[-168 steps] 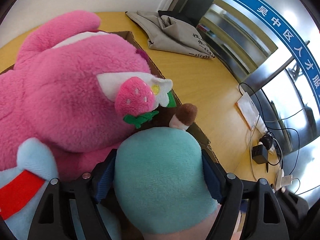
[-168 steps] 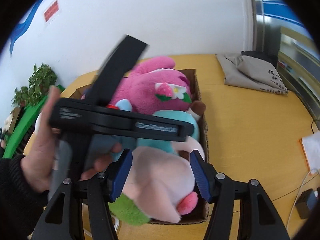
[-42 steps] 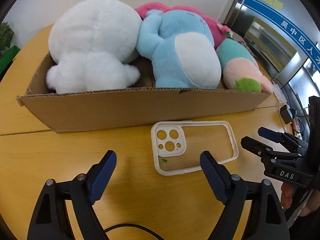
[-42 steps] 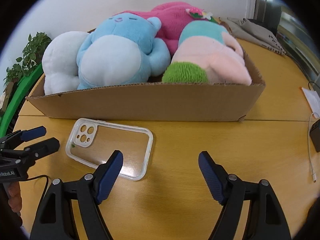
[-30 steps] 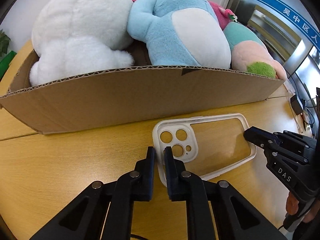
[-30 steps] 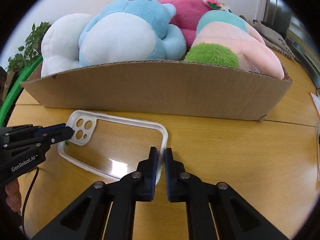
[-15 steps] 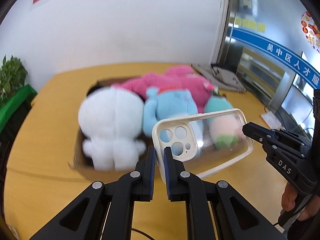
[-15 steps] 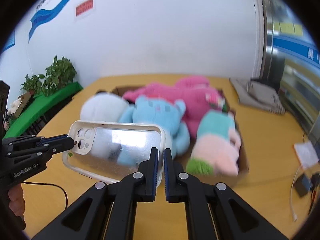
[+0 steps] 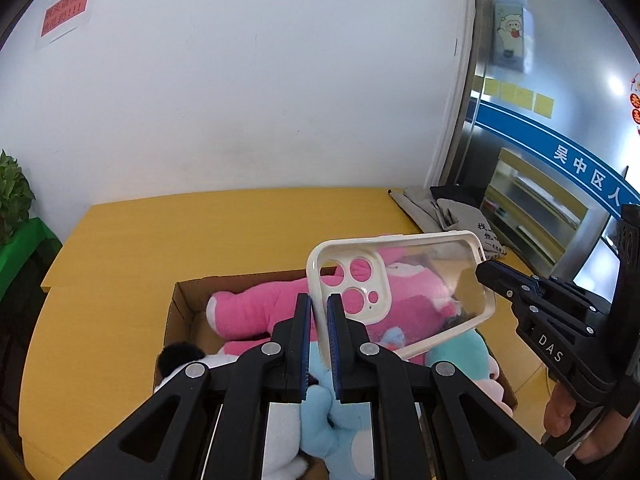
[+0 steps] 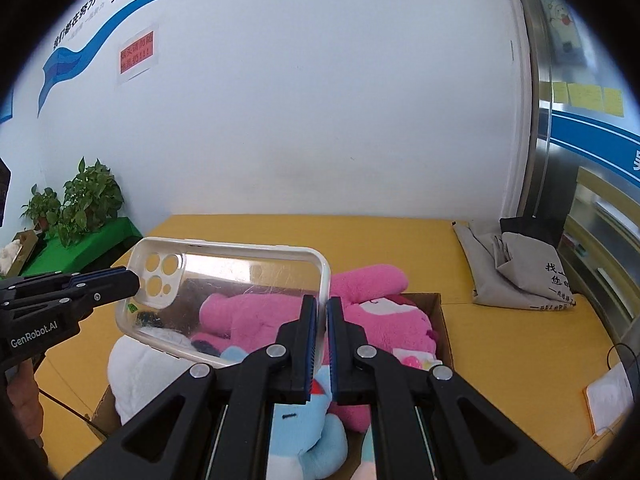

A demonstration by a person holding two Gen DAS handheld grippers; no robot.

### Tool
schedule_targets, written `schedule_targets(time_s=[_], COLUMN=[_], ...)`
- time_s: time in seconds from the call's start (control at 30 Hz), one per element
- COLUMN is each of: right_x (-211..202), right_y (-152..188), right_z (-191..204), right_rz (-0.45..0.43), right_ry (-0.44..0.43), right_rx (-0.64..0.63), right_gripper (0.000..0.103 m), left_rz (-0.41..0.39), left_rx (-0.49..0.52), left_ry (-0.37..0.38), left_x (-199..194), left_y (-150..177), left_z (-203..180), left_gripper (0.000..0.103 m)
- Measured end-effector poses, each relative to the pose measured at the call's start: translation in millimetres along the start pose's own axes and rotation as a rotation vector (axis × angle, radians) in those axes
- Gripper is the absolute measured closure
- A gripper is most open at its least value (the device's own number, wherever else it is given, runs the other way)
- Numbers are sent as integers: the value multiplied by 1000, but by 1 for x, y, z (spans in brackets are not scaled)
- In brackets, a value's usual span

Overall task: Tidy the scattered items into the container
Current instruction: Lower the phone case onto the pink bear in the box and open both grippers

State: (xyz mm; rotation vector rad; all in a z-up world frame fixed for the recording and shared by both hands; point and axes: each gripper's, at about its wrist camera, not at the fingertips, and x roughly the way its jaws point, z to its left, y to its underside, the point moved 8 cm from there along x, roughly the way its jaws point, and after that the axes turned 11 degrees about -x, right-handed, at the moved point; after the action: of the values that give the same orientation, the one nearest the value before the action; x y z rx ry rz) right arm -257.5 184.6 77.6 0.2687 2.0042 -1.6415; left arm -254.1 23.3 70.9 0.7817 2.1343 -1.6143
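Phone case [image 9: 400, 292]: clear hard back panel with scuffs and glare, off-white rubbery rim with rounded corners, raised off-white camera block pierced by three large round holes and one small one. Held in the air above the box, tilted, open side up.

Left gripper [image 9: 319, 304]: black plastic arms with silver rivets, blue ribbed pads. Clenched on the case's short rim at the camera end.

Right gripper [image 10: 322, 308]: same build. Clenched on the opposite short rim; in the left view its black fingertips meet the case's far end.

Box [image 9: 180, 300]: brown corrugated cardboard, rectangular, open-topped, on the table directly beneath the case.

Contents of box:
- Pink plush [image 9: 256, 308]: long fleecy body, white patches, lying along the far side.
- White plush [image 10: 136, 376]: rounded, fluffy, at the left end in the right view.
- Blue plush [image 10: 304, 432]: pale blue short pile, near side, partly behind the gripper arms.
- Teal plush [image 9: 456, 356]: smooth pile, at the right end in the left view.

Table [image 10: 520, 344]: yellow wood-grain laminate, smooth.

Bag [image 10: 520, 272]: grey folded cloth with black printed characters, at the table's far right corner.

Plants [image 10: 76, 204]: leafy green, on a green stand by the white wall.
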Motion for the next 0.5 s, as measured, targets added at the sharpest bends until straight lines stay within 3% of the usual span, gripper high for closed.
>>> schedule_targets(time_s=[0.27,0.37,0.5], right_x=[51,77,127], right_y=[-7,5,43], right_z=[-6,-10,-17], right_rz=[76,127,265], right_ry=[-19,-21,-21], right_rx=[27,32,47], right_gripper=[98,98,98], left_rz=[119,176,328], left_rx=[-37,-31,-24], left_ry=[-27,-53,-56], left_x=[61,90,137], left_y=[0,6,34], left_z=[13,17,28], left_gripper=[95,95,96])
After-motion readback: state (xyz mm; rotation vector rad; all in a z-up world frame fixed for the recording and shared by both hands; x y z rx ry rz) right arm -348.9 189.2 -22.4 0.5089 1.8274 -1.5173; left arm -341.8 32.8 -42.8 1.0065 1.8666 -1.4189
